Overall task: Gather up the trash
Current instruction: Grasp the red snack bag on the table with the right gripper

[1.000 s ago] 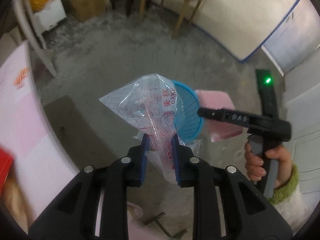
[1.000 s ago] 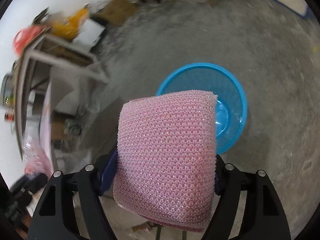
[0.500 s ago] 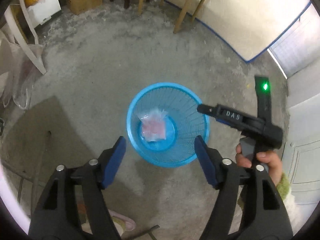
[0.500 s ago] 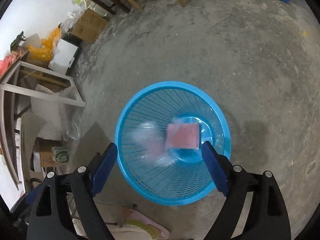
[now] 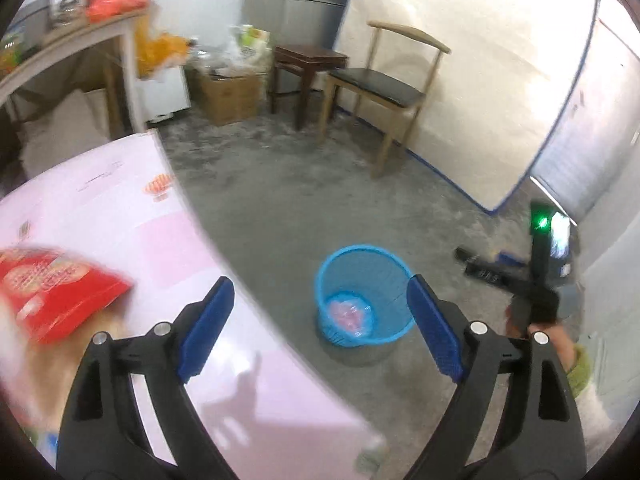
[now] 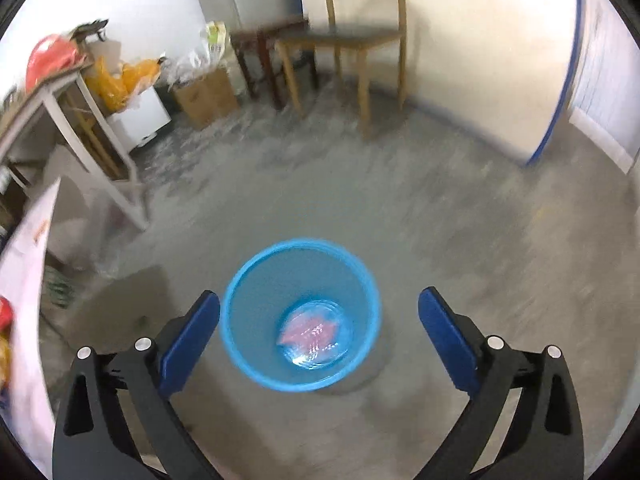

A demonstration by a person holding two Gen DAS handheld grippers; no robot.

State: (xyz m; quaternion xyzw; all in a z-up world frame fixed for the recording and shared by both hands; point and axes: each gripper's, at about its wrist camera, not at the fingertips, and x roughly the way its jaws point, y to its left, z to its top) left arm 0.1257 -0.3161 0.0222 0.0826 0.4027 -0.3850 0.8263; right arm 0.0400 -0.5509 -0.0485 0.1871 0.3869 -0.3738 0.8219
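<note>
A blue mesh waste basket [image 5: 394, 280] stands on the concrete floor; it also shows in the right wrist view [image 6: 248, 280]. Pink trash [image 5: 349, 315] lies at its bottom, seen too in the right wrist view [image 6: 312, 332]. My left gripper [image 5: 320, 324] is open and empty, raised above the basket and the edge of a pink-covered table [image 5: 120, 208]. A red snack bag [image 5: 48, 292] lies on that table at the left. My right gripper [image 6: 320, 340] is open and empty, above the basket; it also shows in the left wrist view [image 5: 480, 264] at the right.
A wooden chair [image 5: 384, 88] and a dark stool [image 5: 308, 68] stand by the far wall. A cardboard box [image 5: 232, 92], bags and a white table [image 5: 80, 48] crowd the back left. Bare concrete floor surrounds the basket.
Both grippers opened and dropped the plastic bag and the pink sponge into the basket, then rose and tilted up. The left one swung back toward the pink table.
</note>
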